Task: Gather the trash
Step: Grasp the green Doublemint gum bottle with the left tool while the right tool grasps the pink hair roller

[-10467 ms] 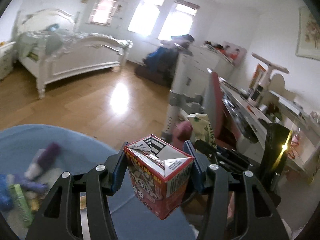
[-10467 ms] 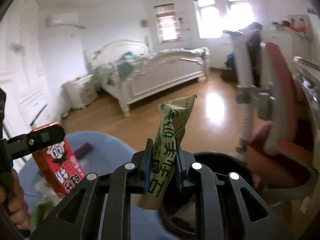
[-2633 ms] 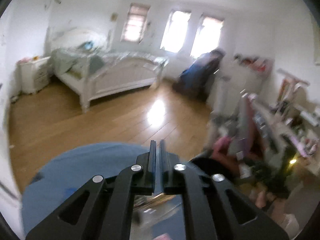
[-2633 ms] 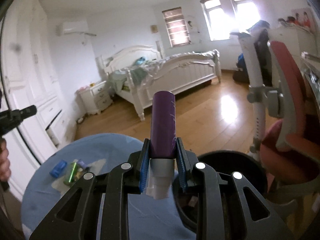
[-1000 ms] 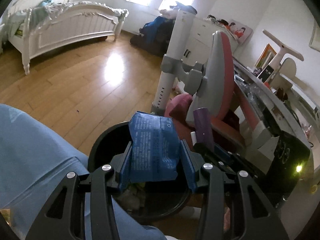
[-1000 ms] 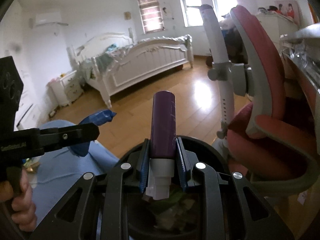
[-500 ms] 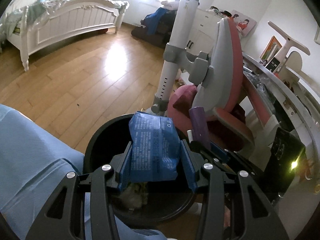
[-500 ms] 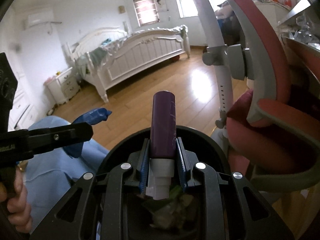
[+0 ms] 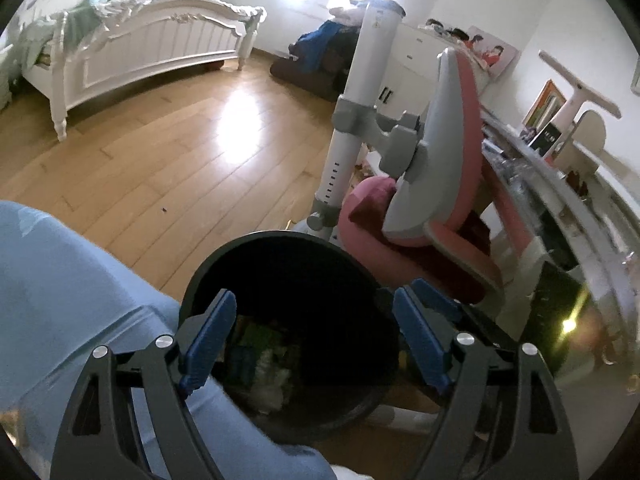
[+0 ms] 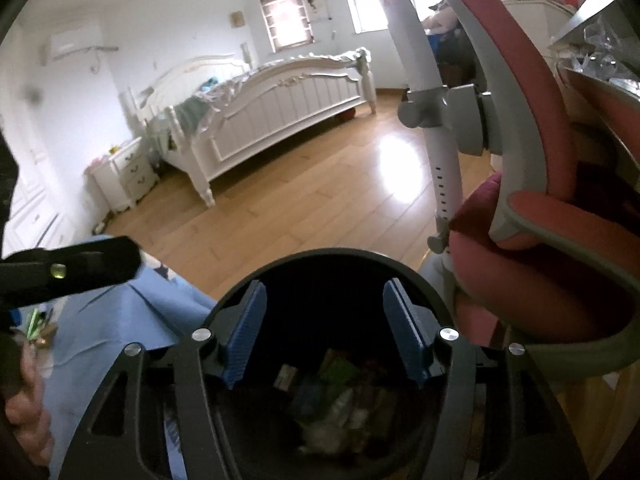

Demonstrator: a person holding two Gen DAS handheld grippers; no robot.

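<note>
A black round trash bin [image 9: 224, 272] stands on the floor beside the blue-covered table [image 9: 68, 280]. It also shows in the right wrist view [image 10: 320, 258]. Mixed wrappers and packets [image 9: 264, 356] lie in its bottom, seen too in the right wrist view [image 10: 340, 400]. My left gripper [image 9: 314, 336] is open and empty right above the bin's mouth. My right gripper [image 10: 324, 330] is open and empty above the bin as well. The left gripper's finger [image 10: 80, 268] shows at the left of the right wrist view.
A pink and grey desk chair [image 9: 432, 184] stands just right of the bin, with a cluttered desk [image 9: 560, 200] behind it. A few small items [image 10: 38, 324] lie on the blue table. A white bed [image 9: 140, 44] stands across the wooden floor [image 9: 160, 152].
Both grippers have opened. The blue packet has left my left gripper and the purple tube has left my right gripper; both grippers hang empty over the bin.
</note>
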